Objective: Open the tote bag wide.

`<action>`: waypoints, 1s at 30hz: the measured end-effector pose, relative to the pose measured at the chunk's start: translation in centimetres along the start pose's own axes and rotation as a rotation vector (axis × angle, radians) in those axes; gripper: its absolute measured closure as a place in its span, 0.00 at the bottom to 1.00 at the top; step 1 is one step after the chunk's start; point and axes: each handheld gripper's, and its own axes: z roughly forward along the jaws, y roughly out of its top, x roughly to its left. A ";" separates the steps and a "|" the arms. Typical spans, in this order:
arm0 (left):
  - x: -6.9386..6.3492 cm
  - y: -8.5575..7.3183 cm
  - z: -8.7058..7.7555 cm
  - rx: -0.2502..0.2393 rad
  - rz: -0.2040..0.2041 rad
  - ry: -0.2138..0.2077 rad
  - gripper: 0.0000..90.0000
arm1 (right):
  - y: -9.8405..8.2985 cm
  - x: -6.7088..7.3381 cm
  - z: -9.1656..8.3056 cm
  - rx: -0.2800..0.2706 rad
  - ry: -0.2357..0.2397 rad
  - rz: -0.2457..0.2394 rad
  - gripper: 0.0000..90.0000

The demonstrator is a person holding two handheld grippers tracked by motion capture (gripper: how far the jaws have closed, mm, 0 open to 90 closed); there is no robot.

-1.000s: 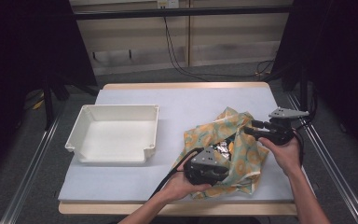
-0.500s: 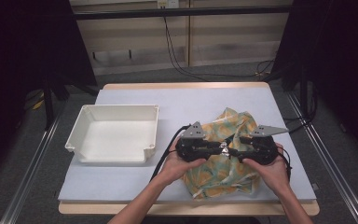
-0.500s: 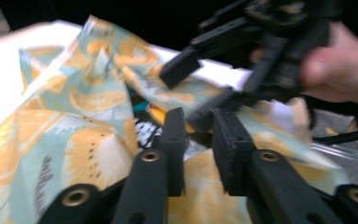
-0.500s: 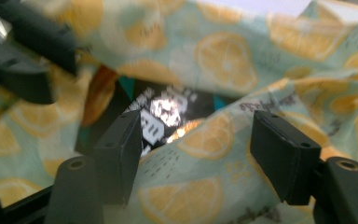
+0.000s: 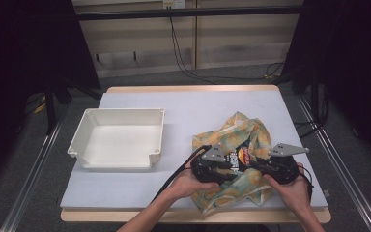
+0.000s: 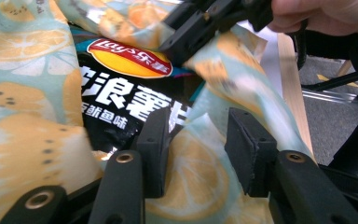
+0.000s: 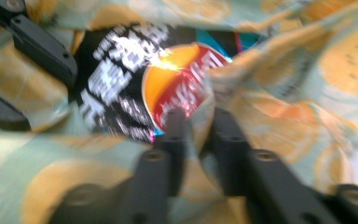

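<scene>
Citrus-print cloth (image 5: 251, 137) half-wraps Lay's chip bag (image 5: 242, 155); right gripper (image 7: 196, 122) pinches cloth edge to pull, left gripper (image 6: 196, 135) just widened, cloth loose between jaws.

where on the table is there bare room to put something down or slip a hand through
Free: the far strip of the table behind the white tray and the patterned cloth, the lane between tray and cloth, and the tray's own floor. Crowded: the near right, where the left gripper and right gripper work the cloth around the chip bag.
</scene>
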 end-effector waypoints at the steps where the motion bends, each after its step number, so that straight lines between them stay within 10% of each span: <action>1: 0.0 -0.1 0.0 -0.002 -0.002 0.003 0.65 | -0.2 -0.1 -0.2 -0.001 0.001 0.001 0.98; 18: -0.7 -1.1 -0.2 0.046 0.007 -0.044 0.72 | -6.2 -1.9 -2.6 0.058 -0.074 0.065 0.93; 30: -0.5 0.5 -2.1 -0.036 -0.002 -0.053 0.78 | -4.0 -1.1 -4.8 -0.083 -0.029 0.078 0.67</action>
